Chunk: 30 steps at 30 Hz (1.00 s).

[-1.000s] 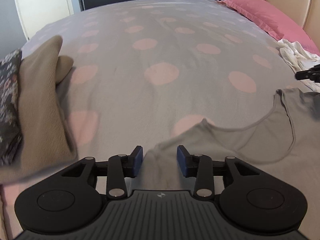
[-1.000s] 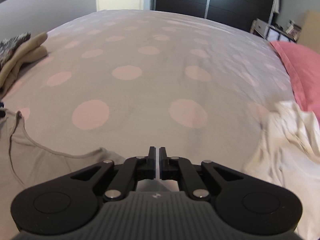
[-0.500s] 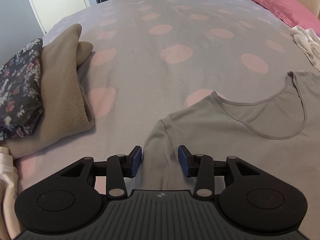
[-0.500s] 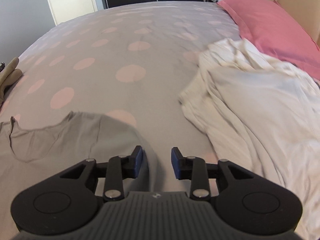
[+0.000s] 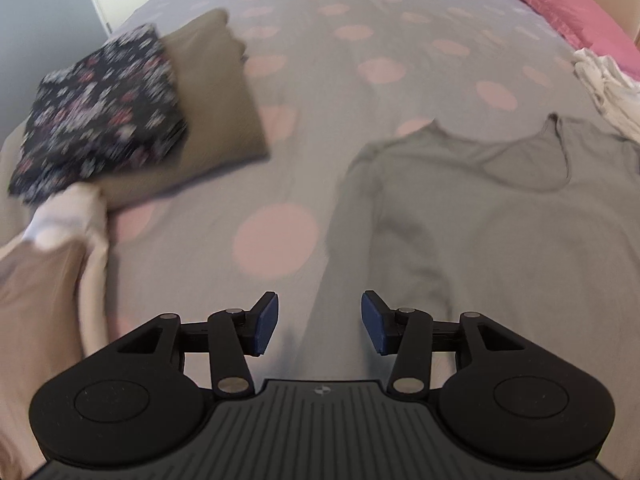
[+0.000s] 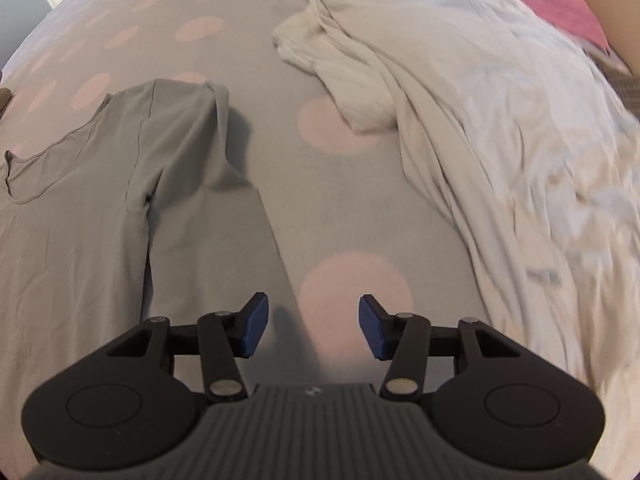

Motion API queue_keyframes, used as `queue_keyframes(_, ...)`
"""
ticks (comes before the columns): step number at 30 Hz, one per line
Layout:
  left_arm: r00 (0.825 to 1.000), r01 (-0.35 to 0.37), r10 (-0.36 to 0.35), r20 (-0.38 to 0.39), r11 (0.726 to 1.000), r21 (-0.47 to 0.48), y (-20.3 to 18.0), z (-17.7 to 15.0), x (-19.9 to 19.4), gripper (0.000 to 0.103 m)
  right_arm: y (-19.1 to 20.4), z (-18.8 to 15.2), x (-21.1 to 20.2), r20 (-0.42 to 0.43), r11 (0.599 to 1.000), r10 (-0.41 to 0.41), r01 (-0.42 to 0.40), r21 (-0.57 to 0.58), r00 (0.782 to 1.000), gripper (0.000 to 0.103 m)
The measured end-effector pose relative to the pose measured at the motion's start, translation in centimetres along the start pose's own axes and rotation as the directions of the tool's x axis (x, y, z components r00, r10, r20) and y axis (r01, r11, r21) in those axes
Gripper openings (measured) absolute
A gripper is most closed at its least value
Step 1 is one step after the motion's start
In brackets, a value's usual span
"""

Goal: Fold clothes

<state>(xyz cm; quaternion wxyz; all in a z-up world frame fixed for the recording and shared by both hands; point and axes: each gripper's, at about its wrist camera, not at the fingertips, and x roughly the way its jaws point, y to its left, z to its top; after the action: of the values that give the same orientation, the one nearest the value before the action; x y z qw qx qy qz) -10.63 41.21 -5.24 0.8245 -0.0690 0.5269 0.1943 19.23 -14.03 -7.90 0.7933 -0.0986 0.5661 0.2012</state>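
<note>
A: Item, markings: was any writing legible?
B: None; only a small round emblem on each gripper body.
A: Item, grippers?
B: Left gripper [image 5: 319,324] and right gripper [image 6: 313,322] both angled steeply down, jaws just opened wider, nothing clamped.
A: Item, grey top [image 5: 500,216]?
B: Flat on the spotted bedspread [image 5: 320,80], released since earlier.

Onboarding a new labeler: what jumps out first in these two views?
The grey top spread flat on the polka-dot bedspread, with both tools, left and right, open and empty at its side edges. To its right, a crumpled white garment fills the right wrist view below a pink pillow. At far left sits a folded stack, a dark floral piece on a tan one.
</note>
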Motion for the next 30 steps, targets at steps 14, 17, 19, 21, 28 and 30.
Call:
queue_keyframes(14,0.981,-0.036,0.021,-0.192,0.996,-0.079,3.2,-9.8,0.0,0.044,1.8,-4.3,0.7,-0.118,0.999,-0.011,0.007,-0.032,0.993,0.024)
queue_keyframes(17,0.982,-0.034,0.016,-0.189,0.995,-0.093,3.2,-9.9,-0.2,0.027,2.2,-4.4,0.2,-0.099,0.999,-0.012,0.008,-0.034,0.995,0.004)
queue_keyframes(19,0.980,-0.043,0.029,-0.195,0.997,-0.068,2.8,-9.6,-0.3,0.020,2.0,-4.3,-0.4,-0.078,0.999,-0.024,0.023,-0.024,0.997,0.004)
queue_keyframes(21,0.978,-0.057,0.045,-0.204,0.997,-0.052,2.6,-9.6,-0.1,0.011,1.3,-4.2,-0.9,-0.050,0.999,-0.051,0.051,-0.002,0.997,0.003)
queue_keyframes(28,0.977,-0.067,0.059,-0.207,0.997,-0.031,2.1,-9.9,0.3,0.007,-2.6,-3.0,-2.3,0.026,0.985,-0.126,0.121,0.120,0.992,0.003)
queue_keyframes(30,0.977,-0.067,0.058,-0.204,0.997,-0.039,2.2,-10.0,0.3,0.007,-3.2,-2.7,-2.1,0.006,0.988,-0.062,0.060,0.141,0.998,0.010)
